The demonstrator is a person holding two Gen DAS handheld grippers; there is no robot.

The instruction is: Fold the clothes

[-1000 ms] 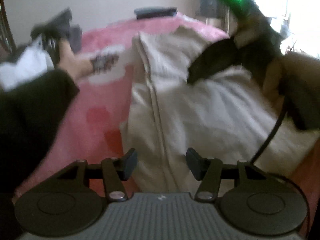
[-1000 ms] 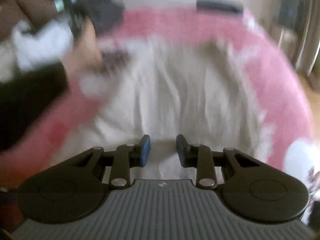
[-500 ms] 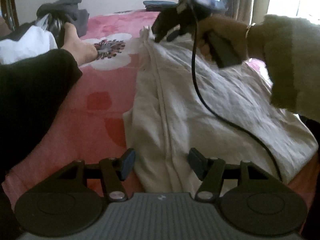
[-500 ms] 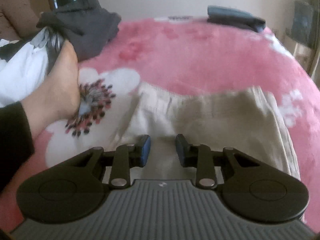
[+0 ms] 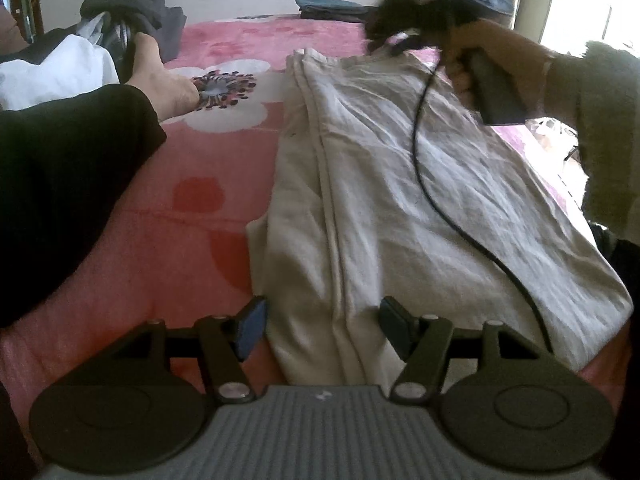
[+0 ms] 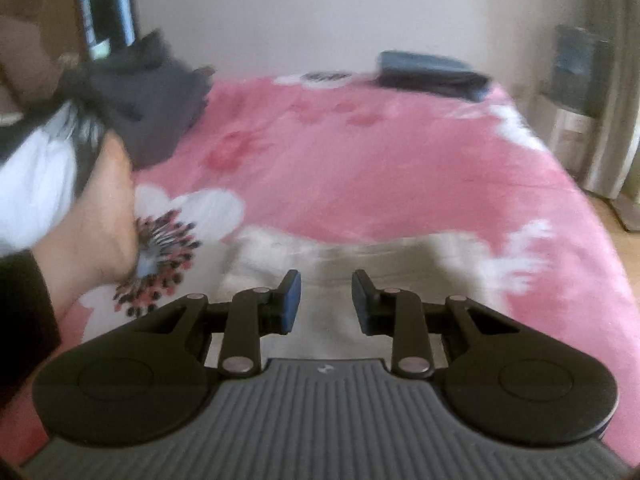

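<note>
Pink floral blanket (image 5: 192, 216) is covering the bed under everything I am working on. Nearest me, my left claw (image 5: 322, 328) is hovering over the near end of the cream trousers (image 5: 420, 200), its jaws standing wide and still widening, the cloth lying between them but not pinched. The trousers are lying flat along the bed, already doubled lengthwise as far as I can judge, the long seam edges stacked on the left side. I am judging the crosswise folds as still to come. The garment's right corner is sitting close to the bed's edge, so I have little room there; to the left the blanket is lying bare as far as my leg (image 5: 60, 184) and foot (image 5: 168, 84). Farther off, my right claw (image 6: 326, 300) is hanging over the far end of the trousers (image 6: 340, 256), jaws narrowly apart and gripping nothing. Beyond it open blanket is stretching to a dark clothes pile (image 6: 148, 92) and a folded dark garment (image 6: 432, 74) by the wall.
</note>
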